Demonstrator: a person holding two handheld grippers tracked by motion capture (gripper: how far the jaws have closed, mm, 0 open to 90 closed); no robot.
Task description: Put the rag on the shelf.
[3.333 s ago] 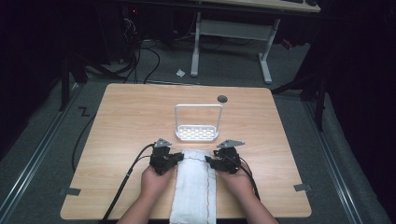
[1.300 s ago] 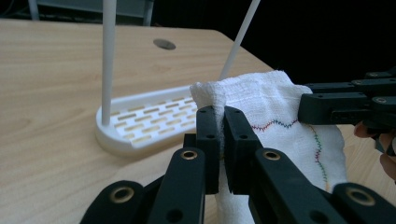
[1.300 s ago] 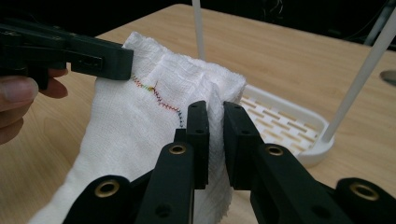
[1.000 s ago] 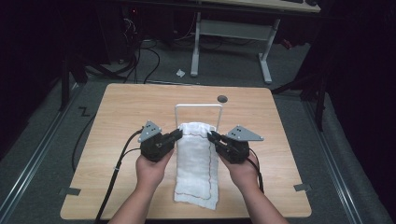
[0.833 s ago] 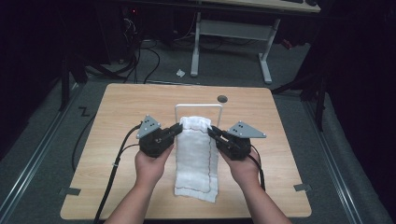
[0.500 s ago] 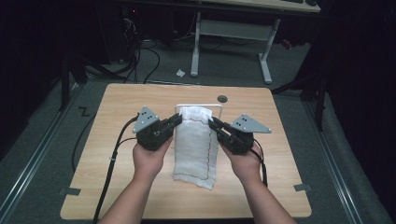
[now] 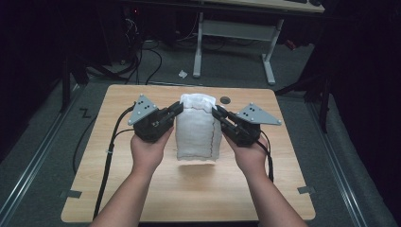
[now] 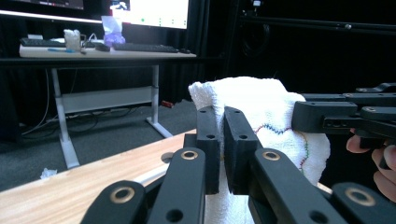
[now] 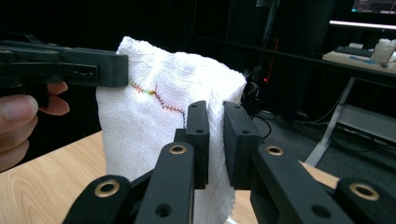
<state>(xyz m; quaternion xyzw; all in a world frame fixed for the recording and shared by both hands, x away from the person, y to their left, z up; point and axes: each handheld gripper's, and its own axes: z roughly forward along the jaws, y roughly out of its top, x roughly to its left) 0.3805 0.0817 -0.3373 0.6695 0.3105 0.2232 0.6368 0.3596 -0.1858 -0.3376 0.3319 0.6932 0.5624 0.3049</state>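
White towel [image 7: 197, 127] with multicoloured zigzag stitching; black jaws; light wooden table [image 7: 118, 175].

The white towel [image 7: 197, 127] hid the table [image 7: 142, 189] beneath it in the high view. In the left gripper view its lower part ran off the bottom edge behind the left gripper [image 8: 221, 140]. The right gripper [image 9: 210, 135] covered the towel's pinched corner, and the person's fingers [image 9: 18, 112] were cut off at the left edge.

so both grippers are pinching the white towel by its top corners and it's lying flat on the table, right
Not flat. The left gripper and right gripper do pinch the white towel by its top corners, but it hangs lifted, its lower edge casting a shadow on the table. The high view shows this.
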